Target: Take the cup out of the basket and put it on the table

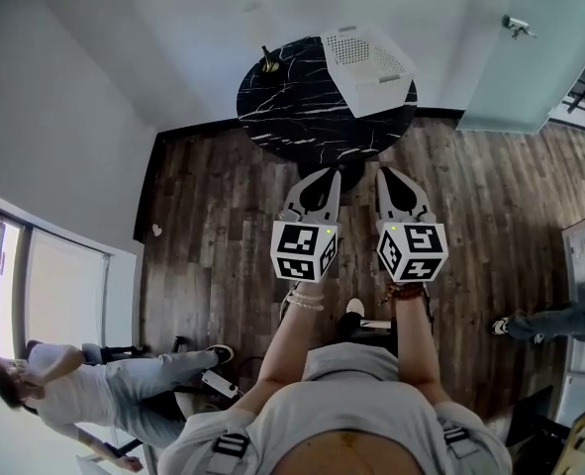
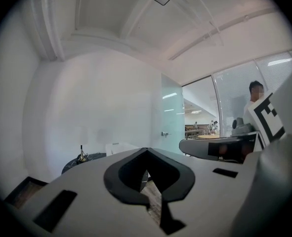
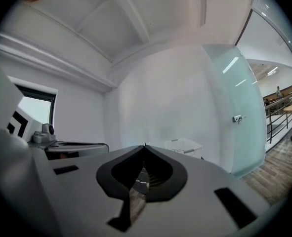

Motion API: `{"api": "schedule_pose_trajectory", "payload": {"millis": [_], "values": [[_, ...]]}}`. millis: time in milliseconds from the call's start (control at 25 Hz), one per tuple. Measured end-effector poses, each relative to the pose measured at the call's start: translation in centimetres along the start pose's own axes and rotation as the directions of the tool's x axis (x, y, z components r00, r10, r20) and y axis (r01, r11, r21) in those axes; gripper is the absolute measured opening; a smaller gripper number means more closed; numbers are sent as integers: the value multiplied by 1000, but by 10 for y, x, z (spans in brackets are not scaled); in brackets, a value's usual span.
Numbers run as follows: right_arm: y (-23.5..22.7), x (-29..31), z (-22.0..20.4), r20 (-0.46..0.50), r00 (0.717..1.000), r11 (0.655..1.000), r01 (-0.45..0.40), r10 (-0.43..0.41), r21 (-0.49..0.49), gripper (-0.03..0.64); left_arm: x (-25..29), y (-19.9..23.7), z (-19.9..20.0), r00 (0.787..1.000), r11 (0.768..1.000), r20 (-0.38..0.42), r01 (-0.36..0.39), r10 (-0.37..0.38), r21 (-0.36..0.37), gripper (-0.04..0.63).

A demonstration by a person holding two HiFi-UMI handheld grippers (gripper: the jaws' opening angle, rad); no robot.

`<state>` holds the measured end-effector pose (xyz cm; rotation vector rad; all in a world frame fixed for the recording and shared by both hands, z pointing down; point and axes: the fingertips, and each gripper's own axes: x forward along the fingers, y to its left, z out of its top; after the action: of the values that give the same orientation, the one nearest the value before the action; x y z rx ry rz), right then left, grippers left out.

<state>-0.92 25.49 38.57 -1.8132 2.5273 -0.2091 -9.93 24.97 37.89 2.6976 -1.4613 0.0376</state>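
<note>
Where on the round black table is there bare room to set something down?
On the black table, the left and near part, between the small dark object and the white basket, is bare. The basket crowds the far-right part.

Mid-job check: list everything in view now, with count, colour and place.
table: one, black marbled, ahead by the wall
basket: one, white, on the table's right side
ornament: one, dark with brass base, table's left edge
cup: none visible
floor: brown wood planks
door: one, frosted glass, upper right
seated bystander: one, light clothes, lower left
bystander's leg: one, dark trousers, right edge
left tool: one, white, shut, empty, short of the table
right tool: one, white, shut, empty, beside the left
</note>
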Motion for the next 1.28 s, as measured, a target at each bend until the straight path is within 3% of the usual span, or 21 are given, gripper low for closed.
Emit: {"api": "schedule_pose_trajectory", "payload": {"millis": [320, 600, 1000, 1280], "values": [[-46, 26, 5, -1, 999, 999, -32, 32, 14, 8, 46, -10, 0, 999, 999, -10, -34, 34, 5, 6], [-56, 28, 4, -6, 999, 999, -45, 45, 10, 8, 58, -14, -5, 999, 999, -25, -48, 48, -1, 6], [-85, 31, 8, 0, 1000, 1000, -3, 3, 27, 8, 88, -28, 0, 1000, 1000, -20, 2, -2, 11, 6], [-102, 59, 8, -11, 1000, 999, 22, -21, 29, 8, 119, -15, -1, 999, 1000, -20, 25, -25, -6, 6]]}}
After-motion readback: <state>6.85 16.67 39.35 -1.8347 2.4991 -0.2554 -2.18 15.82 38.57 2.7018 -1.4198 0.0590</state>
